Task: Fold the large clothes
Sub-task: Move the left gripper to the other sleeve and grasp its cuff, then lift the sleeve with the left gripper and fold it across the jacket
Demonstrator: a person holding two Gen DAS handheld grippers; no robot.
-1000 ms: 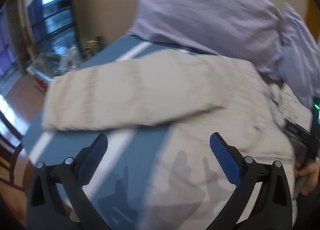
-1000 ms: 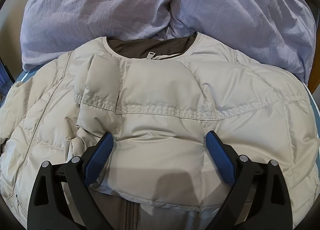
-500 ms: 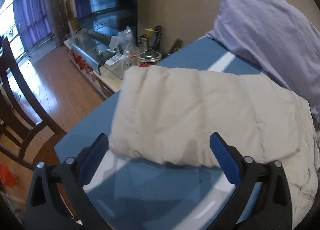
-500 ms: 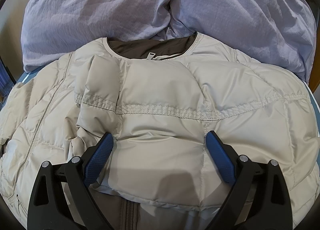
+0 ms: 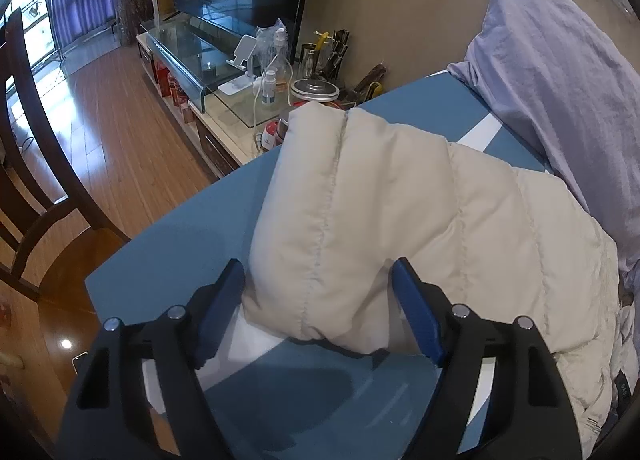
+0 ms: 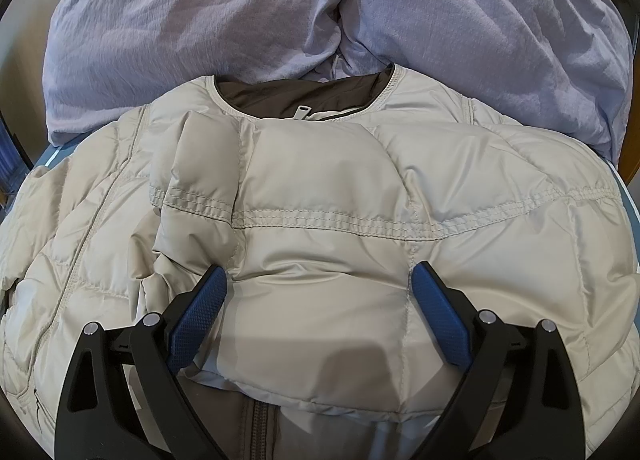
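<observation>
Your left gripper (image 5: pixel 318 302) has just been closing, its jaws around the sleeve end (image 5: pixel 320 244) of the puffy jacket (image 6: pixel 340 228) on the blue table (image 5: pixel 180 236). Squeeze snugly, then lift it across. Your right gripper (image 6: pixel 318 300) rests on the jacket's chest, jaws wide apart; keep pressing there.

A cream quilted puffer jacket (image 6: pixel 340 196) lies front-up on the blue bench (image 5: pixel 192 244), its brown-lined collar toward a heap of lilac fabric. Its sleeve (image 5: pixel 360 220) stretches out sideways across the bench, the cuff end bunched and puffy near the edge.
</observation>
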